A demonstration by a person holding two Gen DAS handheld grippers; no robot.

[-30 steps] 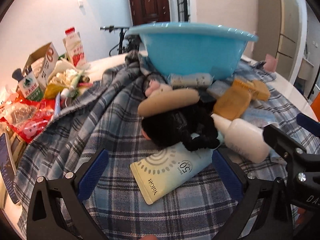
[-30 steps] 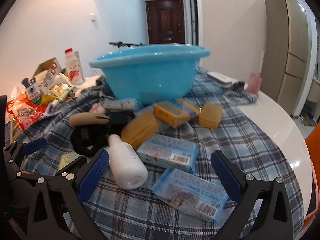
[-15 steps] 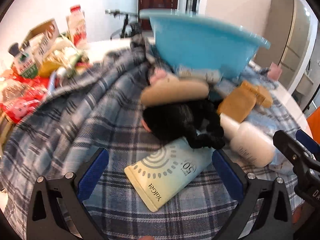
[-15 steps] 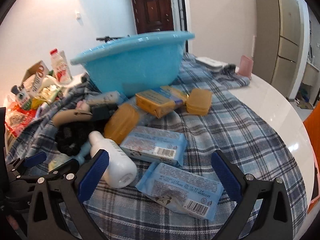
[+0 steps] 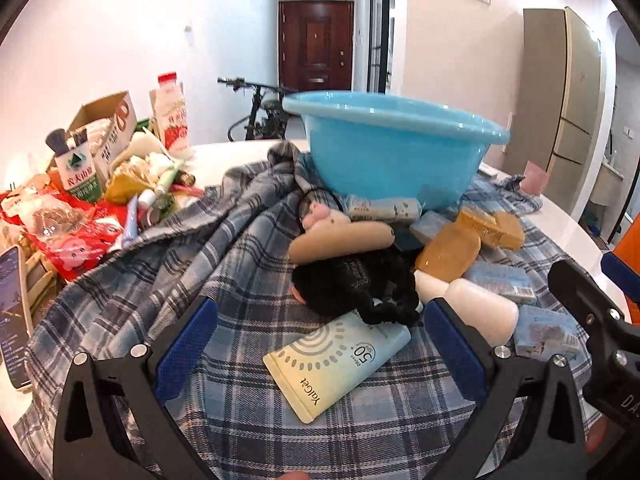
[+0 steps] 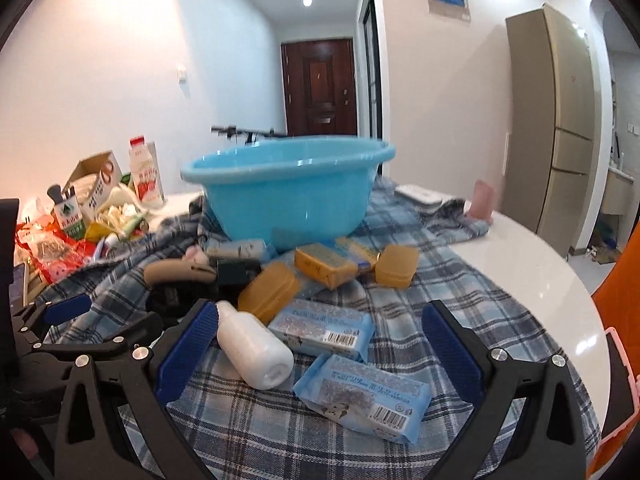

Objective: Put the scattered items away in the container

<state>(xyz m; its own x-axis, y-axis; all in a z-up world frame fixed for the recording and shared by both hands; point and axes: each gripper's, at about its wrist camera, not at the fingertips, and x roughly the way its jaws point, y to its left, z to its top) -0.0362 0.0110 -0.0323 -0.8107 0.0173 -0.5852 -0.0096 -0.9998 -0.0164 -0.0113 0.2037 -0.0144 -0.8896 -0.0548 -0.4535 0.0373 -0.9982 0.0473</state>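
Note:
A blue plastic basin (image 5: 392, 152) (image 6: 292, 192) stands on a plaid cloth (image 5: 180, 272) (image 6: 460, 292) at the far side. Scattered in front of it lie a yellow sunscreen tube (image 5: 340, 360), a black hair piece (image 5: 352, 284), a beige hair clip (image 5: 340, 236), a white bottle (image 6: 256, 352) (image 5: 476, 312), two blue wipe packs (image 6: 324, 328) (image 6: 368, 396), orange soap boxes (image 6: 268, 292) (image 6: 396, 266) and a yellow packet (image 6: 324, 264). My left gripper (image 5: 320, 356) is open above the tube. My right gripper (image 6: 320, 356) is open, over the bottle and wipe packs.
At the left a heap of cartons and snack bags (image 5: 80, 184) (image 6: 80, 216) crowds the table, with a phone (image 5: 12, 316) at its edge. The white table edge (image 6: 560, 320) curves at the right. A pink cup (image 6: 482, 200) stands far right.
Both grippers have tilted up and drawn back a little; the basin now sits lower in both views and more of the room shows. Nothing was grasped.

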